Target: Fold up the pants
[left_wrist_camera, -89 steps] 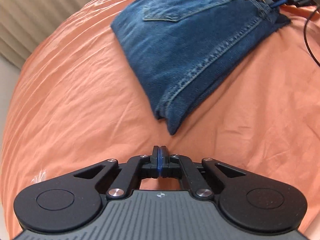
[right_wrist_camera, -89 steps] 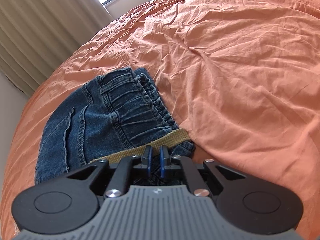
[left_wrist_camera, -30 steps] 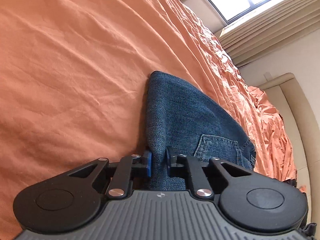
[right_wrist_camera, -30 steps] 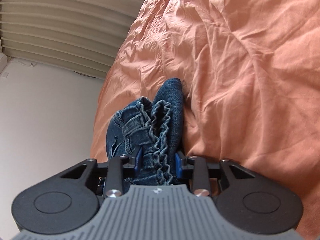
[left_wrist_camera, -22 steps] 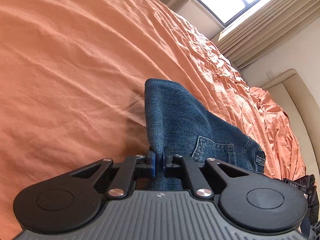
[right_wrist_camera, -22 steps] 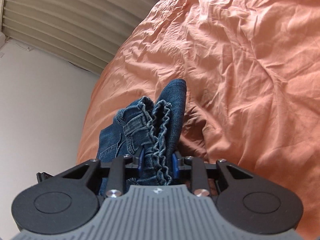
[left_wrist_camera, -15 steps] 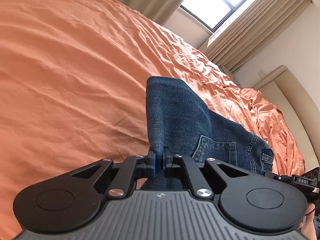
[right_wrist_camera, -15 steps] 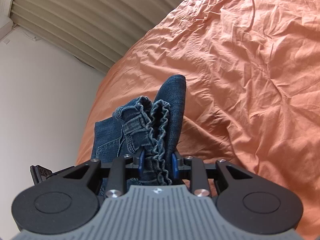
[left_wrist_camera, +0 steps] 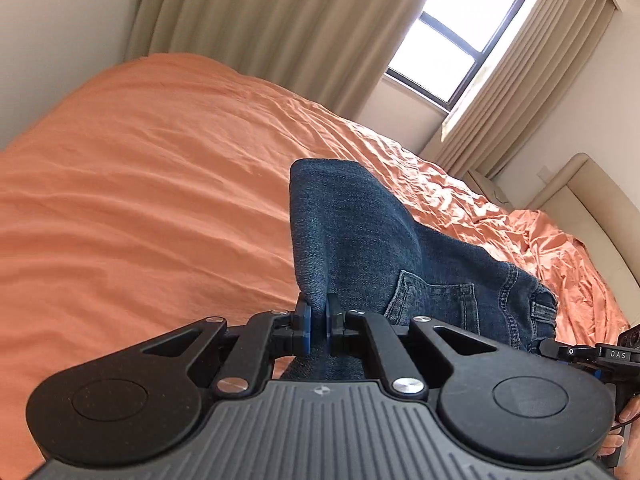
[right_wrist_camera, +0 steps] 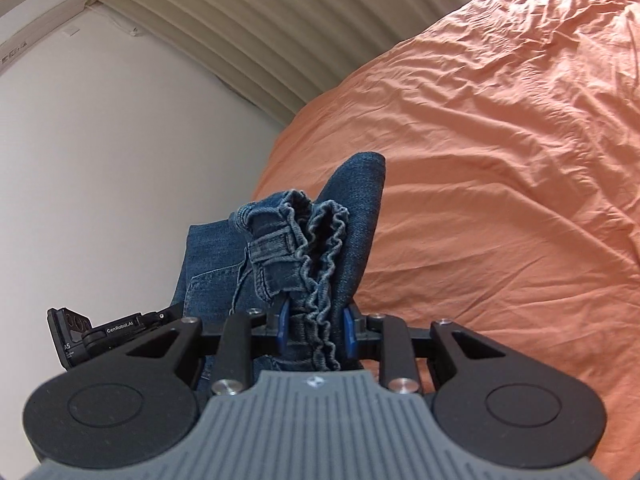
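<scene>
both pairs of jaws are clamped on the folded jeans (left_wrist_camera: 360, 240): the left gripper (left_wrist_camera: 318, 326) pinches a plain denim edge, the right gripper (right_wrist_camera: 314, 330) grips the bunched elastic waistband (right_wrist_camera: 320, 236). jeans hang lifted above the orange bedsheet (left_wrist_camera: 140, 200).

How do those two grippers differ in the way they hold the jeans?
The left gripper pinches a thin, smooth fold of the jeans, jaws nearly together. The right gripper clamps the thick, gathered waistband, jaws much wider apart. Both are shut on the same jeans, held above the orange bedspread.
</scene>
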